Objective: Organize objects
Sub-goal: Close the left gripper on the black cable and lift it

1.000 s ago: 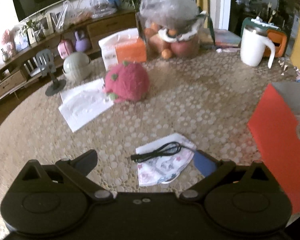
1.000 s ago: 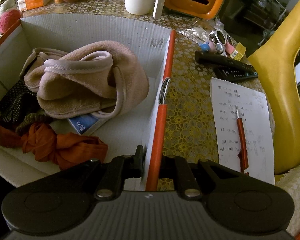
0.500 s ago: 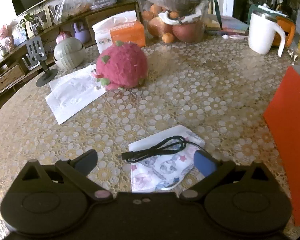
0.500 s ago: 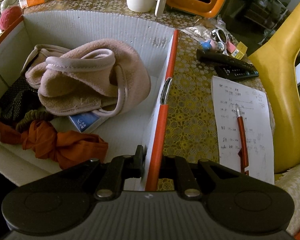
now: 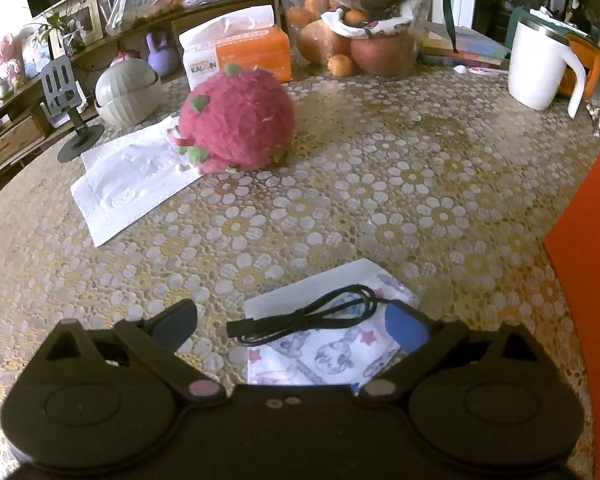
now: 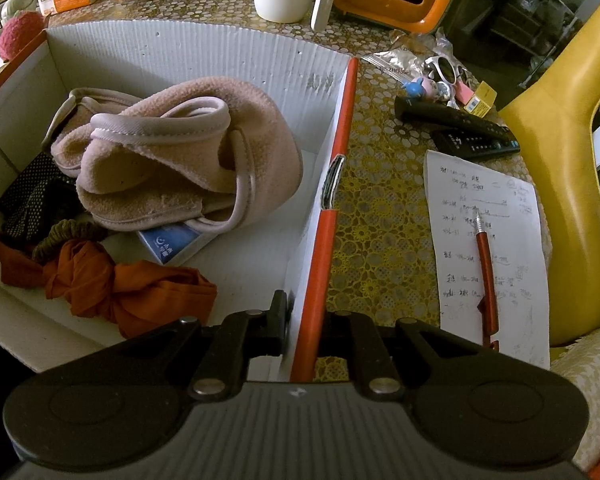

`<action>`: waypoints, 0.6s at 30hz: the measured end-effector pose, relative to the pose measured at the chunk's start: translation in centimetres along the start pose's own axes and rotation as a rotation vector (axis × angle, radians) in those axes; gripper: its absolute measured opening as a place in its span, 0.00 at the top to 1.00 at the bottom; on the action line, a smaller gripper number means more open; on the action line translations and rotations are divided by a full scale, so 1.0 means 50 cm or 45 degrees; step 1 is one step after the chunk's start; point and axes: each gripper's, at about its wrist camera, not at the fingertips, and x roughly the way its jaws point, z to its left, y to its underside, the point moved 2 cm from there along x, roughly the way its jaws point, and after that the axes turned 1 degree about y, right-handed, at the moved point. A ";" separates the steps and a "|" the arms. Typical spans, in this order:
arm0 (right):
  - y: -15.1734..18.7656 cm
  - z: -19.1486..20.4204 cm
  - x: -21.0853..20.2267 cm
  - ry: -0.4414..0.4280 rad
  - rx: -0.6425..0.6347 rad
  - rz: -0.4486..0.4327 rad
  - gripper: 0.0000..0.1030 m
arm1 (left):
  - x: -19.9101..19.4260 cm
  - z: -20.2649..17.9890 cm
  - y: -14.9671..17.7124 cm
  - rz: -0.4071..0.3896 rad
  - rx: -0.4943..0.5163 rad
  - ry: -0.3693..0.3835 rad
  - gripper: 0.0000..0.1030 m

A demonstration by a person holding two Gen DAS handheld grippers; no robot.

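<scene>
My left gripper [image 5: 292, 326] is open, low over the table, its fingers either side of a coiled black cable [image 5: 304, 318] lying on a patterned face mask [image 5: 324, 344]. A red plush ball [image 5: 236, 124] sits farther back on a white tissue [image 5: 136, 184]. My right gripper [image 6: 306, 320] is shut on the right wall of an orange box [image 6: 332, 216]. Inside the box lie a pink fleece cloth [image 6: 180, 160], an orange cloth [image 6: 132, 288], a blue packet [image 6: 172, 240] and a dark dotted item [image 6: 32, 196].
A white mug [image 5: 540, 68], fruit bowl [image 5: 360, 40], tissue pack [image 5: 236, 52] and green jar [image 5: 126, 92] stand at the back. The box's orange side [image 5: 588, 264] is at the right. Beside the box lie a paper with a red pen [image 6: 486, 264], remotes [image 6: 460, 124] and a yellow chair [image 6: 560, 200].
My left gripper has moved forward and lower toward the cable and mask, which now lie between its fingers. My right gripper keeps its hold on the box wall.
</scene>
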 end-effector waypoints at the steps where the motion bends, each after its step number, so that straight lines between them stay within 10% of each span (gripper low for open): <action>1: 0.000 -0.001 0.000 0.000 0.001 0.000 0.88 | 0.002 -0.001 0.001 0.002 0.002 0.000 0.06; 18: 0.001 0.000 0.002 0.000 0.003 -0.001 0.89 | 0.003 -0.001 0.007 -0.016 -0.050 0.031 0.20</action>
